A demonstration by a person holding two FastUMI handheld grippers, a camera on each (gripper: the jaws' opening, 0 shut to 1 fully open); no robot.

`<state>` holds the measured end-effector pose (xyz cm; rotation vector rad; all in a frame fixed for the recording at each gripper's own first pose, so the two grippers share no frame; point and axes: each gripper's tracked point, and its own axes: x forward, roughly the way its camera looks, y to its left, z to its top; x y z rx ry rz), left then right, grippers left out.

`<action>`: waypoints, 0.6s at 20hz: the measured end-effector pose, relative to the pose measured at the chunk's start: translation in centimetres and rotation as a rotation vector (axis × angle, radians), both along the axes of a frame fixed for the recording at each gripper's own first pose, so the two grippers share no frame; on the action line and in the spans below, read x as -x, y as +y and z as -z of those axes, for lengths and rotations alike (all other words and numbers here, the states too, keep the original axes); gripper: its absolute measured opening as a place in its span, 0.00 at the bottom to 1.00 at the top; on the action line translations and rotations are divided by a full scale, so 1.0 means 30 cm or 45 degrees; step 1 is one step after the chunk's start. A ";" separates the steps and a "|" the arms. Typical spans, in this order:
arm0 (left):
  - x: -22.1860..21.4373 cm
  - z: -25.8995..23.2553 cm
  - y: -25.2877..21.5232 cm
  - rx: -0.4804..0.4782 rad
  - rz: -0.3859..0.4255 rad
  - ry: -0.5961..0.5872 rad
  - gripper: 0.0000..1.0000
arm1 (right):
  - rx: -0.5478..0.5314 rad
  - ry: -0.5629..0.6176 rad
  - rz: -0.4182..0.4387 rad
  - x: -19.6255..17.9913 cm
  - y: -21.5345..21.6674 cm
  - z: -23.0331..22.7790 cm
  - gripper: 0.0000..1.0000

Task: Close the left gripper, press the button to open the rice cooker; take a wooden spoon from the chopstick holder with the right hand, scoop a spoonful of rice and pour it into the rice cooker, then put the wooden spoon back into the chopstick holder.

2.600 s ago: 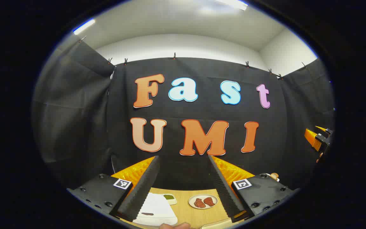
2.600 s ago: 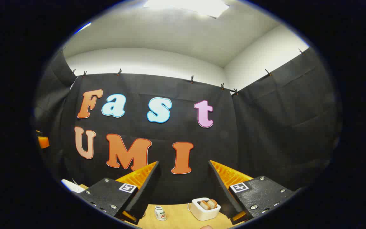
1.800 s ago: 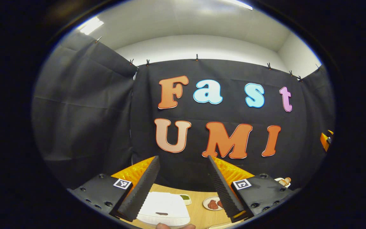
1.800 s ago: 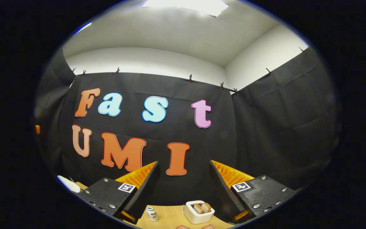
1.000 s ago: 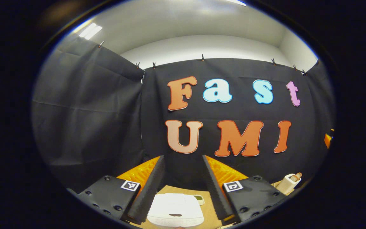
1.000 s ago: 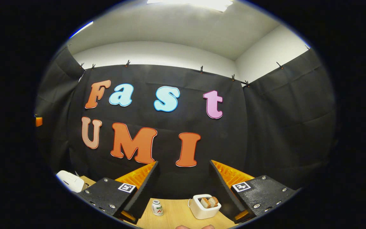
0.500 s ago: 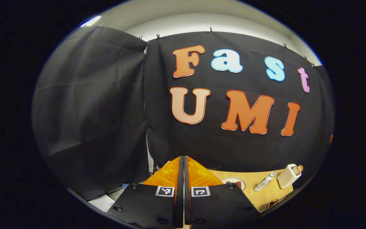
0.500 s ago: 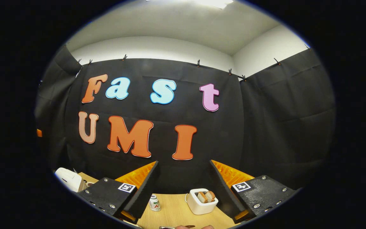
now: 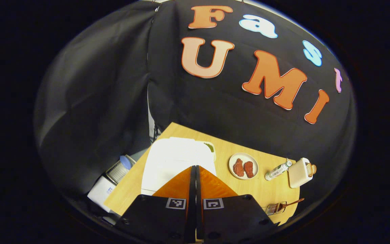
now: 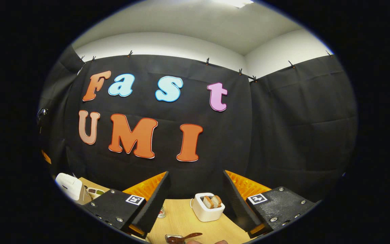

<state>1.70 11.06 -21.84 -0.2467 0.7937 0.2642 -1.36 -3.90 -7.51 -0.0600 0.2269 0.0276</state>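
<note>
My left gripper [image 9: 193,166] is shut with nothing between its fingers. It hovers above the near part of the white rice cooker [image 9: 178,157], whose lid is down. A mesh chopstick holder [image 9: 273,208] with a wooden spoon [image 9: 291,203] leaning out of it stands at the table's near right edge. In the right gripper view, my right gripper [image 10: 195,173] is open and empty, held above the table. The wooden spoon [image 10: 188,235] and its holder [image 10: 170,239] lie just below it. The rice cooker [image 10: 67,184] sits far to the left.
On the wooden table [image 9: 269,189] are a plate of meat [image 9: 243,166], a lying bottle [image 9: 278,170] and a white toaster [image 9: 299,173] holding bread. A small dish [image 10: 95,192] sits beside the cooker. Boxes [image 9: 112,176] stand off the table's left edge.
My left gripper has shut and tipped downward over the rice cooker, bringing the table into sight. The right gripper stayed open and dipped slightly, so the spoon and holder now show.
</note>
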 end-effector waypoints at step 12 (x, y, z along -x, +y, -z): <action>0.019 0.401 0.048 0.269 -0.059 0.465 0.05 | 0.043 0.122 0.084 0.105 -0.026 0.077 0.95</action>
